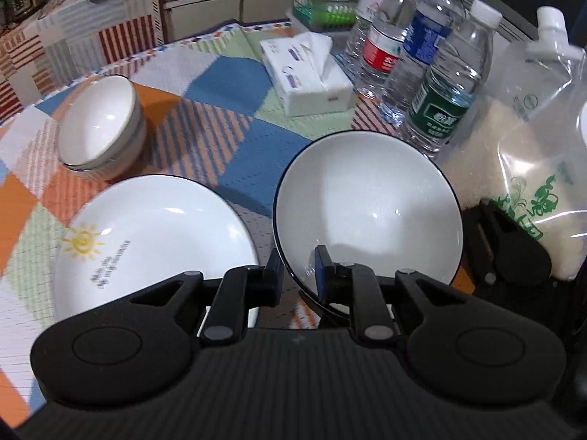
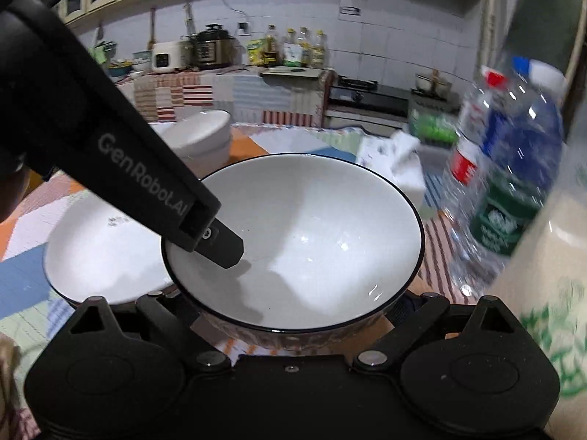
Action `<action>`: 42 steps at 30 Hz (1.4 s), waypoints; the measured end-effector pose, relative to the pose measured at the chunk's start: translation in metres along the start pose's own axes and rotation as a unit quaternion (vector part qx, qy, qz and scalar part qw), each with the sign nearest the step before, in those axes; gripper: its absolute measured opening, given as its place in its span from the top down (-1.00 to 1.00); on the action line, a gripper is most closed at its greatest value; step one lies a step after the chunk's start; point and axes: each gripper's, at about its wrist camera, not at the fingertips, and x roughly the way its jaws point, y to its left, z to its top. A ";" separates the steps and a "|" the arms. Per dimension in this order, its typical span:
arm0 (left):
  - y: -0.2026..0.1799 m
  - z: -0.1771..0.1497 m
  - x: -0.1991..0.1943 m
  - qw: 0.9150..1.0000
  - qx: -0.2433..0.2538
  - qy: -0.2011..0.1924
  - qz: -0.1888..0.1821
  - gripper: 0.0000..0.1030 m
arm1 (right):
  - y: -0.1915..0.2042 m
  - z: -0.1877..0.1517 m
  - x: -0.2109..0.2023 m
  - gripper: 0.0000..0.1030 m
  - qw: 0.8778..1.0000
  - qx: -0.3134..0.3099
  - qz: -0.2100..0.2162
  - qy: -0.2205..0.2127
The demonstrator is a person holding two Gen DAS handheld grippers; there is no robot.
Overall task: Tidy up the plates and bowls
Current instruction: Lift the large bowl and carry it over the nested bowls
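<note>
A white bowl with a black rim is lifted and tilted; my left gripper is shut on its near rim, one finger inside and one outside. In the right wrist view the same bowl sits between my right gripper's spread fingers, whose tips are hidden under it; the left gripper's finger reaches into it. A white plate with a sun print lies to the left on the cloth. Two stacked small white bowls stand behind it.
Several water bottles stand at the right, next to a clear pouch of rice. A tissue pack lies at the back of the patterned tablecloth. Kitchen counters and a stove are behind.
</note>
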 end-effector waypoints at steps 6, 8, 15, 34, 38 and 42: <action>0.027 0.008 -0.033 0.999 -0.026 -0.028 0.008 0.69 | 0.008 0.033 -0.003 -0.90 0.997 -0.055 0.056 -0.003; 0.039 0.015 -0.046 0.999 -0.041 -0.035 0.007 0.68 | 0.008 0.047 -0.007 -0.90 0.994 -0.065 0.085 -0.012; 0.081 0.040 -0.071 0.996 -0.070 -0.047 0.036 0.68 | 0.032 0.094 0.002 -0.90 0.983 -0.128 0.122 -0.045; 0.209 0.089 -0.029 0.986 -0.155 -0.020 0.050 0.69 | 0.072 0.190 0.119 -0.90 0.951 -0.204 0.229 0.029; 0.223 0.091 -0.003 0.985 -0.158 -0.016 0.063 0.69 | 0.080 0.190 0.146 -0.90 0.951 -0.204 0.228 0.055; 0.233 0.090 0.017 0.984 -0.169 -0.004 0.062 0.69 | 0.086 0.190 0.165 -0.90 0.949 -0.211 0.220 0.080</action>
